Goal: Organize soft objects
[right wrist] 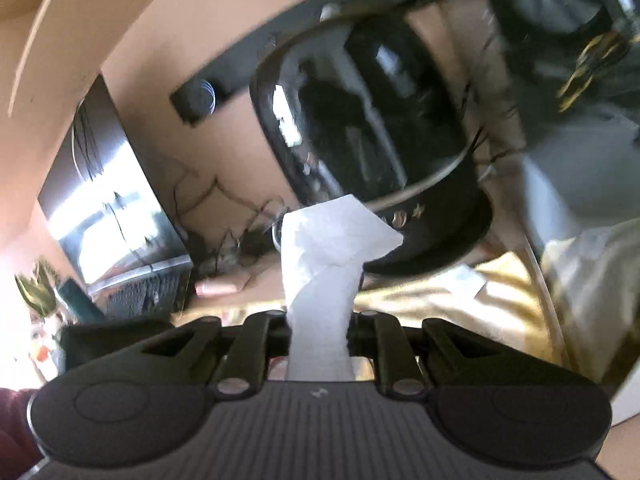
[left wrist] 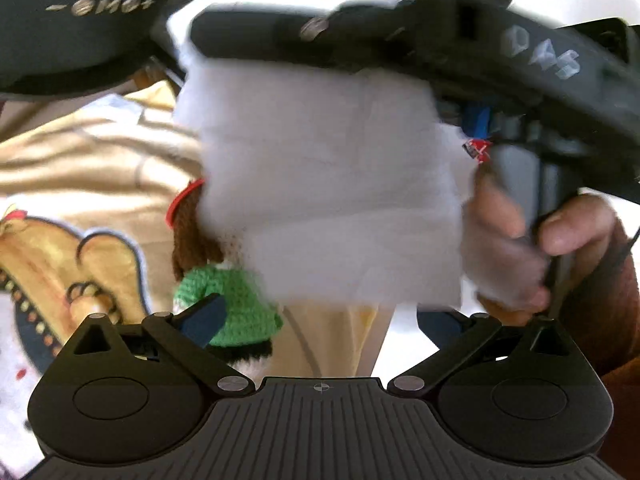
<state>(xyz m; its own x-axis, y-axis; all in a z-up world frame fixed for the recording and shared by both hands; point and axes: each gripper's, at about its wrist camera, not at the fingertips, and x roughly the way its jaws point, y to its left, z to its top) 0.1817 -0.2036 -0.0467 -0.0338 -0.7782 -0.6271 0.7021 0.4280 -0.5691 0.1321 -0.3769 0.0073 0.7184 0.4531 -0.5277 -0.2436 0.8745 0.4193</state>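
A white soft cloth (left wrist: pixel 328 184) hangs in the air, pinched by my right gripper (right wrist: pixel 320 322), whose black body (left wrist: pixel 420 36) crosses the top of the left wrist view. In the right wrist view the cloth (right wrist: pixel 332 248) sticks up twisted from between the shut fingers. My left gripper (left wrist: pixel 320 320) is open just under the cloth's lower edge, its blue pads (left wrist: pixel 204 318) wide apart and holding nothing. A crocheted doll (left wrist: pixel 228 304) with brown hair and a green sweater lies behind the left pad, partly hidden by the cloth.
Cream fabric with a cartoon print (left wrist: pixel 80 200) lies spread under the doll and shows as cream fabric (right wrist: pixel 440 292) in the right view. A hand (left wrist: pixel 560 232) grips the right gripper's handle. A glossy black appliance (right wrist: pixel 360 120) and a dark screen (right wrist: pixel 112 200) stand ahead.
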